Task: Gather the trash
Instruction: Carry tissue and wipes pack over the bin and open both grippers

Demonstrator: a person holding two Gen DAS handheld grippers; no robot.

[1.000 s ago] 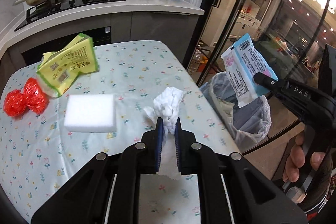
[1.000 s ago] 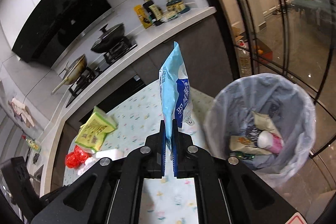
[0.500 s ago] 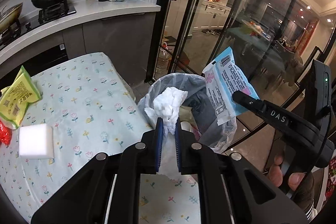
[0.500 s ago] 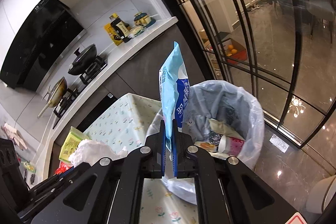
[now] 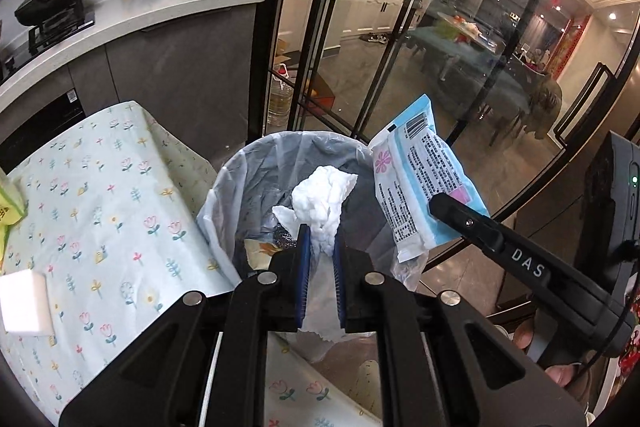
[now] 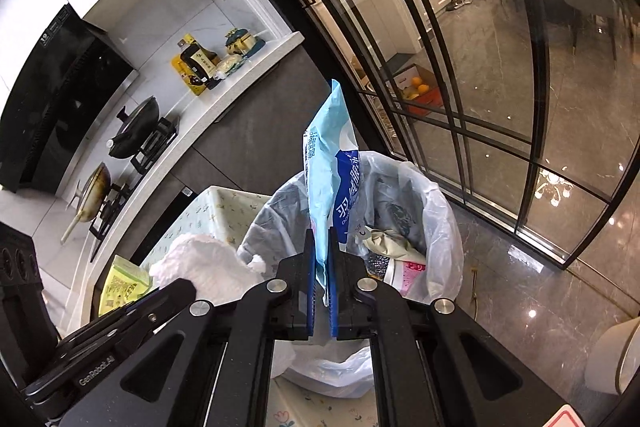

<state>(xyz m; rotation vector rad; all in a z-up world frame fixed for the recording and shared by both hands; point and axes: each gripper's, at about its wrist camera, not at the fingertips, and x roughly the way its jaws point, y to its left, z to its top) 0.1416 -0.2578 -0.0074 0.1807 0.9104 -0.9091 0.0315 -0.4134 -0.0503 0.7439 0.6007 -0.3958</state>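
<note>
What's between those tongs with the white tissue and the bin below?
Nothing: in the left wrist view, the tissue in the left tongs hangs over the open bin.

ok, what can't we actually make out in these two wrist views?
- Trash bin contents: left wrist view, mostly hidden by the tissue wad in the left gripper.
- Blue packet print: right wrist view, seen edge-on in the right gripper.
- White sponge and yellow bag: left wrist view, cut off by the frame edge.
- Counter bottles: labels too small.
</note>
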